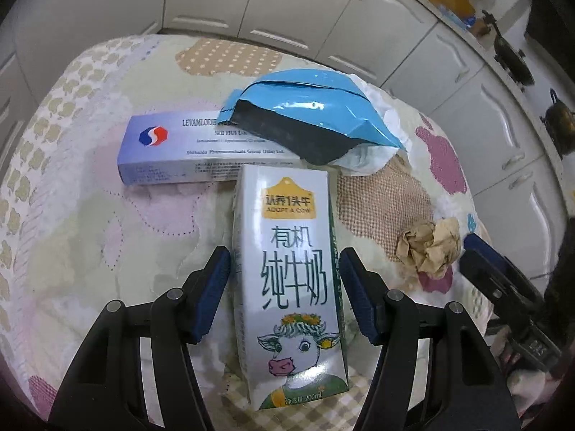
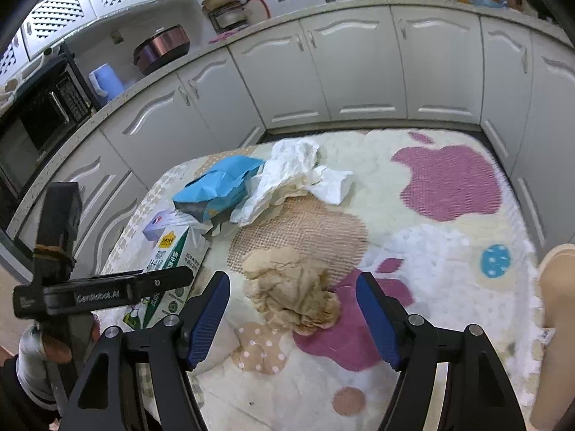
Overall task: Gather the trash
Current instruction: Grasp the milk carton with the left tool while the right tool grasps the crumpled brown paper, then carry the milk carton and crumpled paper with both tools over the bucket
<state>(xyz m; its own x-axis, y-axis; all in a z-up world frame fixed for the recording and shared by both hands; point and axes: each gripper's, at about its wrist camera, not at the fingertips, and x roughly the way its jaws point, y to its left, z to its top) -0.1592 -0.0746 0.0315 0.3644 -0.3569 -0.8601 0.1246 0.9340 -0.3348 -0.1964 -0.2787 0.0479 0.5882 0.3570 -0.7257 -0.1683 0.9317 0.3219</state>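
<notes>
**Carton and paper wad both lined up, neither gripped**

Left gripper is straddling the milk carton, jaws released, small gaps showing at both pads. Carton is lying flat on the quilt, just in front of the medicine box. Probably empty and light; stiff but crushable, so squeezing mid-body across the narrow sides looks best. Right of the carton, the right gripper is standing open around the brown paper wad; soft, springy, needing a deep bite
</notes>
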